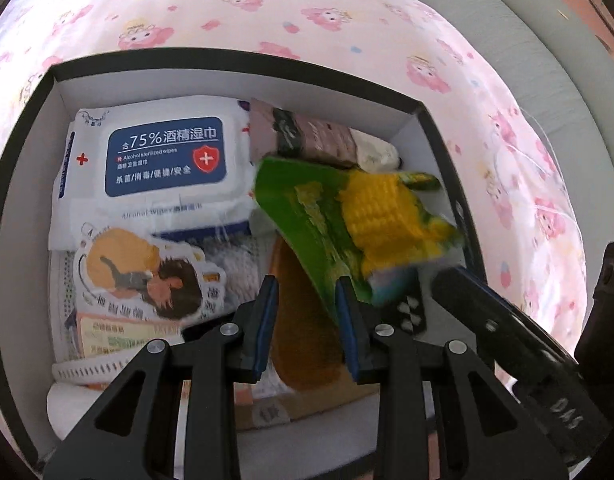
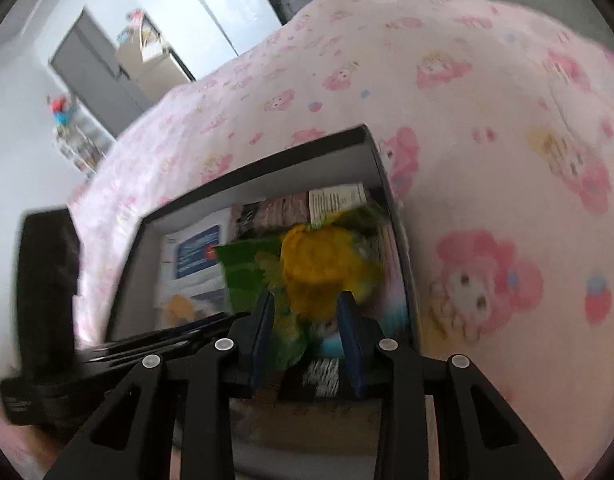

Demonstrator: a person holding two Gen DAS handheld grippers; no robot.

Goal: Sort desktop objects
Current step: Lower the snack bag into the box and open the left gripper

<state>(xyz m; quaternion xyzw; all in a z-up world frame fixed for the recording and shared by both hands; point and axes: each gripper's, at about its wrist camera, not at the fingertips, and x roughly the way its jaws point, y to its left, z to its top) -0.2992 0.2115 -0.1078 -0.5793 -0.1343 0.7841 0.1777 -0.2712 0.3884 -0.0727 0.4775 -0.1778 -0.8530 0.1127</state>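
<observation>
Black box [image 1: 35, 128] on the pink sheet [image 1: 307, 12], crammed; near edge cut off. Corn packet [image 2: 307, 264] blurred, over the box's right side, clamped between right gripper [image 2: 309, 336] pads. Left gripper [image 1: 307, 320] part-open, gripping nothing, its pads apart over the box contents; wipes pack [image 1: 163, 160] partly covered.

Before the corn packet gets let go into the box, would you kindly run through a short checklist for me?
1. Green packet with yellow corn picture is over the black box with white lining: ok.
2. Right gripper has the packet between its jaws: ok; firm pinch: cannot tell.
3. Left gripper holds nothing, jaws apart: ok.
4. White alcohol wipes pack with blue label lies clear of the packet: ok.
5. Free floor space under the packet: cannot tell.
</observation>
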